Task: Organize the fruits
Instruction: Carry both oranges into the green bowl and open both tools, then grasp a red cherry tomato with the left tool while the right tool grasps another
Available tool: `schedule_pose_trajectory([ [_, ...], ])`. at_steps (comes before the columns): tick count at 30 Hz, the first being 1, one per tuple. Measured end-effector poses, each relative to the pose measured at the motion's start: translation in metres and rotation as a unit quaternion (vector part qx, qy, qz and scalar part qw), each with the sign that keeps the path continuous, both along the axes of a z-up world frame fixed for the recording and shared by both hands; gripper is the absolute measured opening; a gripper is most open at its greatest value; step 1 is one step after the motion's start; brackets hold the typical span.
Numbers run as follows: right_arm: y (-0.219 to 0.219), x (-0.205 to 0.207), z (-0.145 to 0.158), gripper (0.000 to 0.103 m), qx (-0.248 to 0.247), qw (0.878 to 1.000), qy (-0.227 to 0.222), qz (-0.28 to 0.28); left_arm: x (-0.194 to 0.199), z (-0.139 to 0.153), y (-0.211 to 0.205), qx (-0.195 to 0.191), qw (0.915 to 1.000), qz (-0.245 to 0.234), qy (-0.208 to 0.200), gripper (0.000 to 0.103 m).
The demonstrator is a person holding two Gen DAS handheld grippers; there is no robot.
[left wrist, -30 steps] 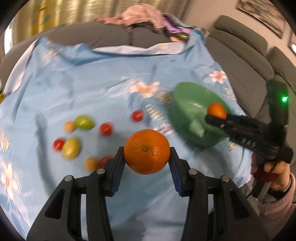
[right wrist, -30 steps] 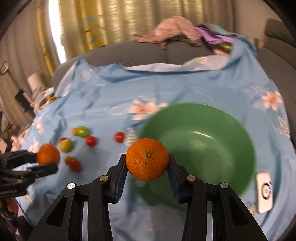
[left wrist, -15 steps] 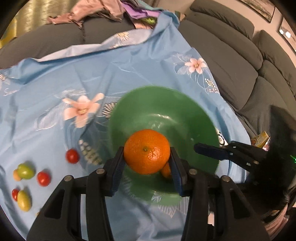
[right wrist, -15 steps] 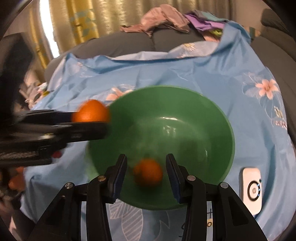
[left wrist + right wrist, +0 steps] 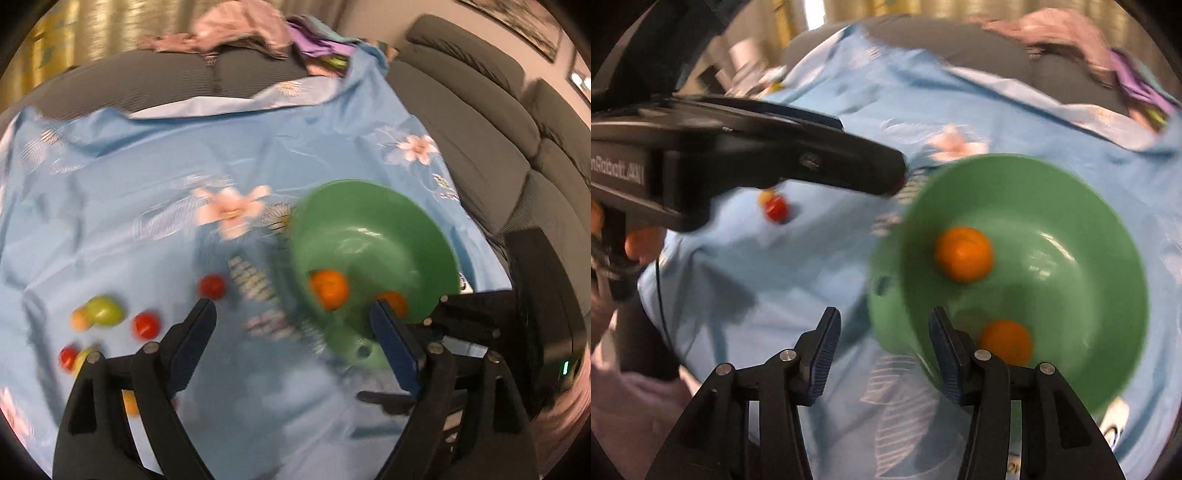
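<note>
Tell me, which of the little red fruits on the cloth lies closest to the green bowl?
The red one lying alone, just left of the green bowl. The other red fruits sit farther left, among the green and yellow ones.

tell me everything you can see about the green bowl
The green bowl is round, deep and wide-rimmed, glossy like plastic or glazed ware, with light glinting off its inside. It sits upright on the blue flowered cloth, toward the cloth's right side in the left wrist view. Two oranges lie inside against its wall. A small hole shows near the rim. Neither gripper touches it.
</note>
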State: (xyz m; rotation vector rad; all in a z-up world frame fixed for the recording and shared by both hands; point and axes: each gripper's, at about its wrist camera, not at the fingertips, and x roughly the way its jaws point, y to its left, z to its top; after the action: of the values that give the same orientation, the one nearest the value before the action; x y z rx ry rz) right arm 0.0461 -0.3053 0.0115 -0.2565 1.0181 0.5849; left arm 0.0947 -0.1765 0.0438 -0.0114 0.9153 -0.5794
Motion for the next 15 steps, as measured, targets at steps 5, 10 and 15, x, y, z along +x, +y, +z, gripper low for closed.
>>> schedule_pose_trajectory([
  [5,0.015,-0.005,0.002,0.052,0.026,0.996,0.058,0.069,-0.013,-0.004,0.062,-0.005,0.9977,0.067,0.009,0.086],
  [10,0.016,-0.023,0.004,0.054,0.035,0.994,0.073,0.079,-0.027,-0.009,0.108,0.000,0.9930,0.117,0.015,0.086],
  [15,0.006,-0.026,0.020,0.054,0.027,0.999,0.024,0.016,-0.044,-0.020,0.135,0.019,0.9861,0.164,0.018,0.086],
])
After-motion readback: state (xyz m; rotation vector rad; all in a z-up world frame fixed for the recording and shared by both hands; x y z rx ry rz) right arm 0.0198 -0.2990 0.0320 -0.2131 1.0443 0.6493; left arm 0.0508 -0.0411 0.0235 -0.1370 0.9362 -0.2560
